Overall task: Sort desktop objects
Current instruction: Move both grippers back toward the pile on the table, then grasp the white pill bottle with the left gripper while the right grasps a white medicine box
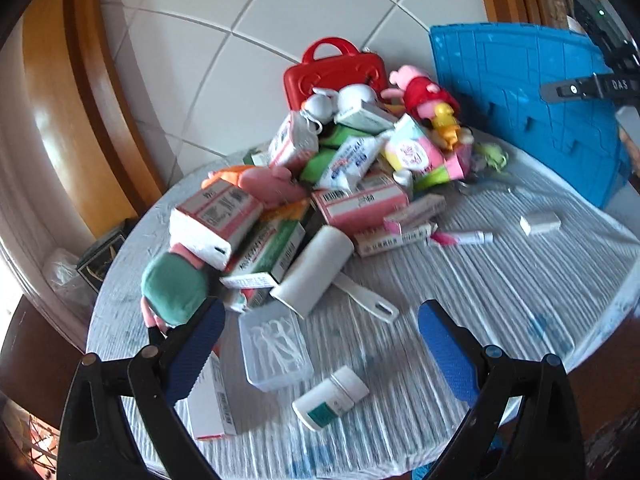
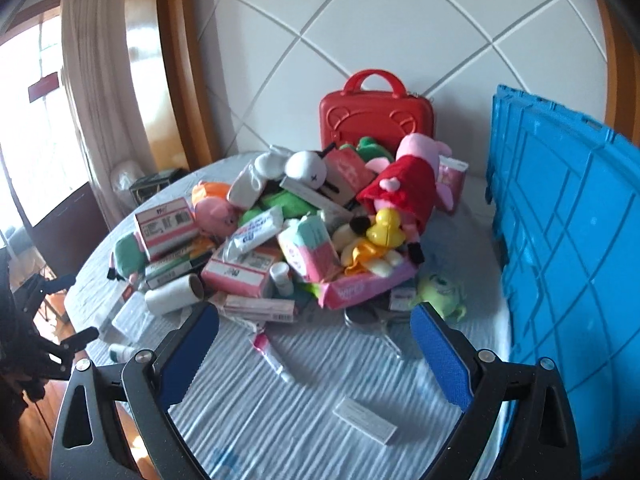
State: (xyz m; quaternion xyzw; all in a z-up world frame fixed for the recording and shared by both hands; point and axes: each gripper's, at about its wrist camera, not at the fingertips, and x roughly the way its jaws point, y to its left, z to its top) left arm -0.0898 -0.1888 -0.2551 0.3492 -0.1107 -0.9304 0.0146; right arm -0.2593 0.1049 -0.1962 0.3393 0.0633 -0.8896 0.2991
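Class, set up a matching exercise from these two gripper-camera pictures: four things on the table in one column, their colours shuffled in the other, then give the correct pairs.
Things:
1. carry case
2. crate
3. toy duck
4. lint roller

Colours:
A. white
B. yellow
C. red
D. blue

Pairs: 1-C, 2-D, 3-B, 4-A
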